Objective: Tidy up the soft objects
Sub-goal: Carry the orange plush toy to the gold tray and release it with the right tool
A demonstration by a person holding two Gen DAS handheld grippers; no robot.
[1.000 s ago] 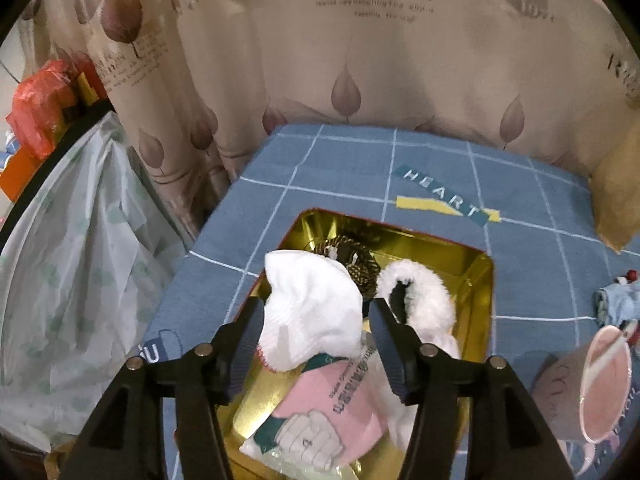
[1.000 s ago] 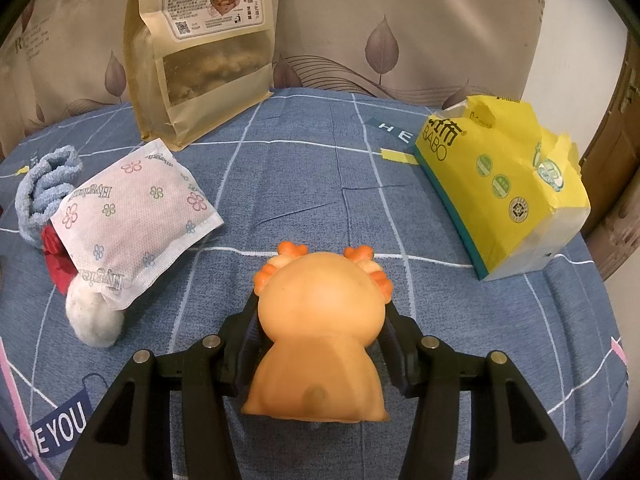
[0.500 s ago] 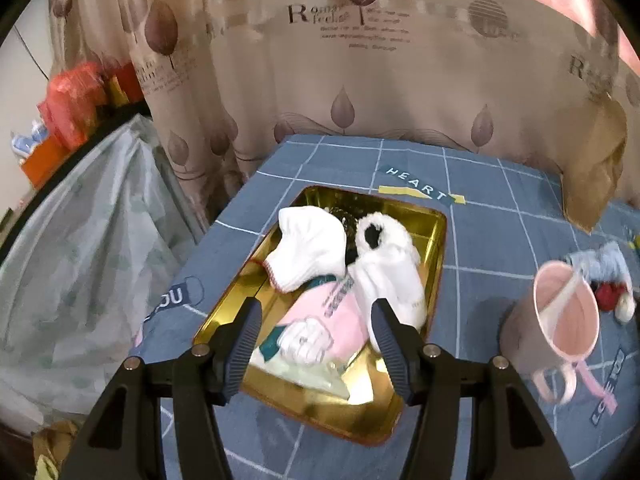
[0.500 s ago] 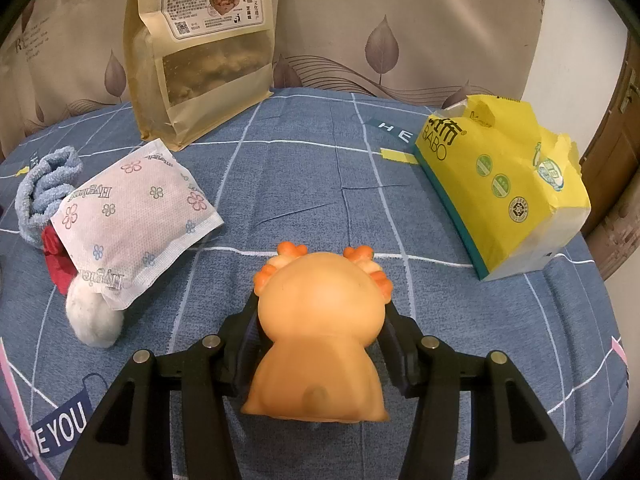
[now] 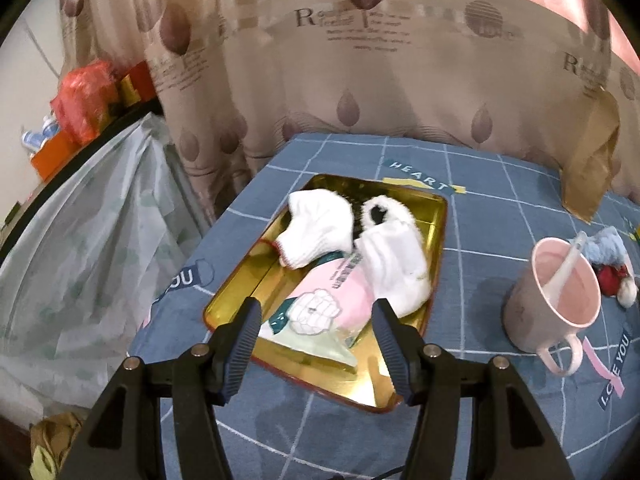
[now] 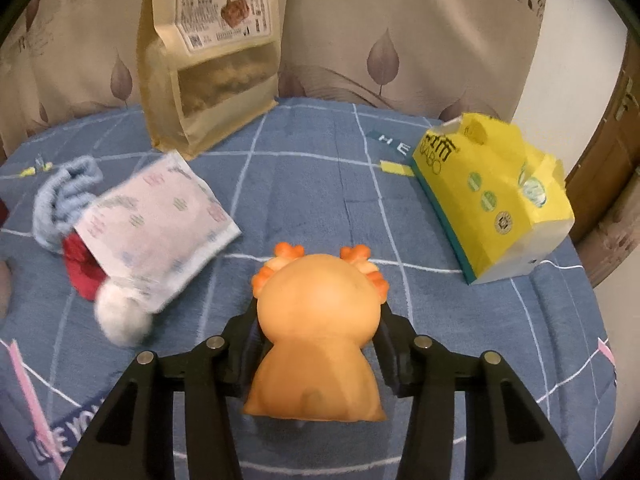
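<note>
A gold tray [image 5: 438,216] on the blue checked cloth holds a white glove [image 5: 316,232], a white fluffy sock [image 5: 394,256] and a pink packet [image 5: 328,304]. My left gripper [image 5: 316,320] is open and empty, raised above the tray's near end. My right gripper [image 6: 318,320] is shut on an orange plush toy [image 6: 320,320] and holds it over the cloth. A flowered white pouch [image 6: 160,216], a blue sock [image 6: 66,192], a red cloth [image 6: 80,268] and a white pompom [image 6: 122,316] lie to its left.
A pink mug with a spoon [image 5: 560,292] stands right of the tray. A brown snack bag [image 6: 212,52] stands at the back and a yellow tissue pack [image 6: 492,200] lies at the right. A curtain hangs behind; a plastic-covered object [image 5: 80,240] stands past the left table edge.
My left gripper let go of the white glove into the tray, then pulled back and up. My right gripper shifted a little with the plush toy in it.
</note>
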